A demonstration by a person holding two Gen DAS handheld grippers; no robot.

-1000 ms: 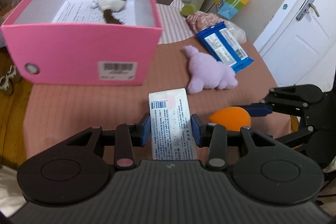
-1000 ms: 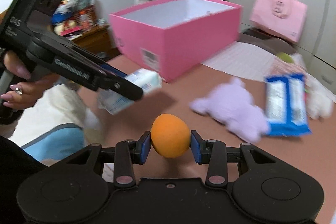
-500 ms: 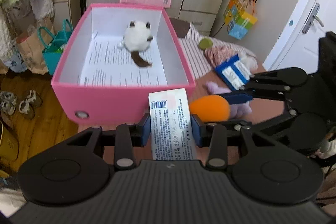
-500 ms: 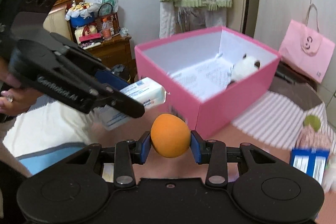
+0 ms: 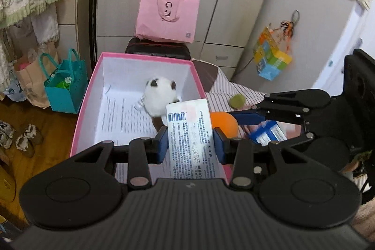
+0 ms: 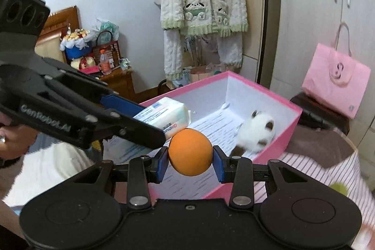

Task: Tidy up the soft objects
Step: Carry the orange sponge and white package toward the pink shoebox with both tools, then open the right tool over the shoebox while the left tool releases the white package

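My left gripper [image 5: 190, 144] is shut on a white tissue pack [image 5: 190, 139] with a barcode, held above the near end of the pink box [image 5: 82, 109]. My right gripper [image 6: 190, 159] is shut on an orange ball [image 6: 190, 151], right beside the tissue pack [image 6: 164, 117] and over the pink box [image 6: 288, 123]. A white plush cat [image 5: 159, 95] with brown ears lies inside the box on printed paper; the right wrist view shows the cat [image 6: 255, 132] too. The ball [image 5: 223, 123] and the right gripper's blue fingers [image 5: 248, 117] appear at the right of the left wrist view.
A blue packet [image 5: 267, 135] and a small green ball [image 5: 237, 101] lie on the striped cloth right of the box. A pink bag [image 5: 167, 18] stands behind the box against cupboards. A teal bag [image 5: 65, 88] and shoes [image 5: 23, 139] sit on the wooden floor. A hand [image 6: 14, 139] holds the left gripper.
Both grippers have risen and moved from the brown cloth toward the pink box, and now hang over it. The tissue pack and the orange ball stay gripped. The purple plush has left view.
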